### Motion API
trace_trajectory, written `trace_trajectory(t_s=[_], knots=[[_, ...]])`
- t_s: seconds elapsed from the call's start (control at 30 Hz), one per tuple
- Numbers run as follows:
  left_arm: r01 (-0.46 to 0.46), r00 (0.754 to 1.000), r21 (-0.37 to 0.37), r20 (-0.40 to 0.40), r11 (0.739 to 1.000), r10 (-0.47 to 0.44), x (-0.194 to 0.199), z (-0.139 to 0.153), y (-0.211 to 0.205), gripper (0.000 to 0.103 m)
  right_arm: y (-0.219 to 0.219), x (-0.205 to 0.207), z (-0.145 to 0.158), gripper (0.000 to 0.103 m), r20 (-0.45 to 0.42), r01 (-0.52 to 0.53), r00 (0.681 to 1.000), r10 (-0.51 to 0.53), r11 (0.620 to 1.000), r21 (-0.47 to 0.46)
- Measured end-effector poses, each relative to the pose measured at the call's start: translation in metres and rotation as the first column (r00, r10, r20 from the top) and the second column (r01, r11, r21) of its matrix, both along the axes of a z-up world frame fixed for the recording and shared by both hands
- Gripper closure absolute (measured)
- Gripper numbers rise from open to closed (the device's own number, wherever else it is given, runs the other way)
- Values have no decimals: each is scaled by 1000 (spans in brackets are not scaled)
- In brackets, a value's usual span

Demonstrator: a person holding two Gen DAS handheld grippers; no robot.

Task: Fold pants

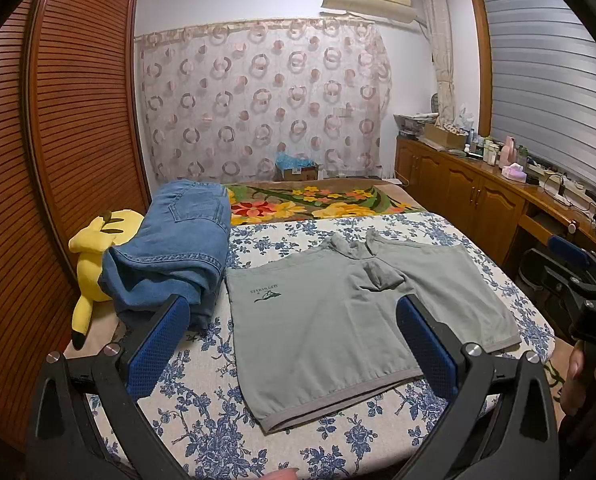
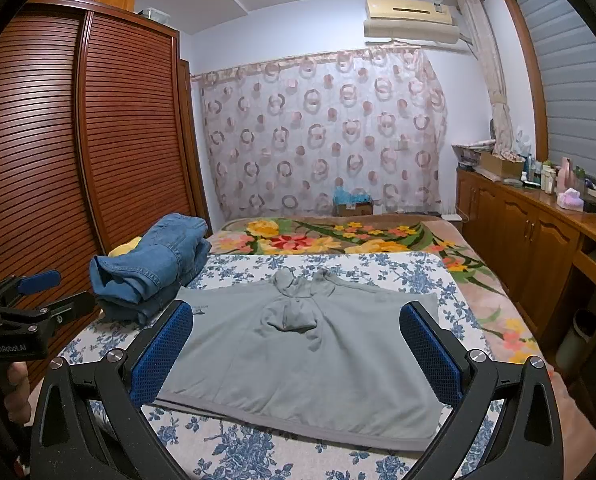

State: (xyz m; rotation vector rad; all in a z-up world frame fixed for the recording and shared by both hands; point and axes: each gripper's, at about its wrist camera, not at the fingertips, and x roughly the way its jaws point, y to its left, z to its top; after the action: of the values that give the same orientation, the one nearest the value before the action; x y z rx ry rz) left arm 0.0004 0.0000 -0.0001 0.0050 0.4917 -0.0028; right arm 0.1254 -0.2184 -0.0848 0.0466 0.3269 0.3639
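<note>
Both your grippers hang over the near edge of the bed: your left gripper [image 1: 293, 320] has its blue pads spread wide with nothing between them, and your right gripper [image 2: 298, 328] is just as wide apart and empty. Right under them the grey shorts [image 1: 338, 320] lie flat on the blue-flowered sheet [image 1: 201, 400], hems toward you, legs side by side, waistband at the far end bunched and rumpled, with a lump of cloth at the crotch. There's a dark green logo on the leg to your left. Just beside the shorts on that side sits a folded stack of blue jeans [image 1: 177, 252], a yellow plush toy [image 1: 93, 256] tucked behind it. Further back, a flowered blanket [image 1: 318, 200]. Past the bed's far end, an open cardboard box [image 1: 298, 168] holds something blue; what, you can't tell.
</note>
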Motion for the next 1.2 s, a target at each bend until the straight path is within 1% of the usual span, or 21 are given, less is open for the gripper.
trace_trajectory(t_s=[0.37,0.53,0.6,0.83,0.9,1.2], knots=[[-1,1000,1,3,1000,1,0,0,0,0,1,0,0,0,3,3,1000,-3,1000,-1],[-1,1000,1,5,1000,1,-2,4,1,0,0,0,-1,0,4,3,1000,-3,1000,-2],[-1,1000,1,6,1000,1,-4,9,3,0,0,0,-1,0,4,3,1000,-3,1000,0],[-2,1000,2,7,1000,2,-4,9,3,0,0,-1,0,0,6,3,1000,-3,1000,-1],[-2,1000,1,6,1000,2,-3,15,4,0,0,-1,0,0,7,3,1000,-3,1000,-1],[-1,1000,3,9,1000,1,-3,15,4,0,0,-2,0,0,7,4,1000,-4,1000,-1]])
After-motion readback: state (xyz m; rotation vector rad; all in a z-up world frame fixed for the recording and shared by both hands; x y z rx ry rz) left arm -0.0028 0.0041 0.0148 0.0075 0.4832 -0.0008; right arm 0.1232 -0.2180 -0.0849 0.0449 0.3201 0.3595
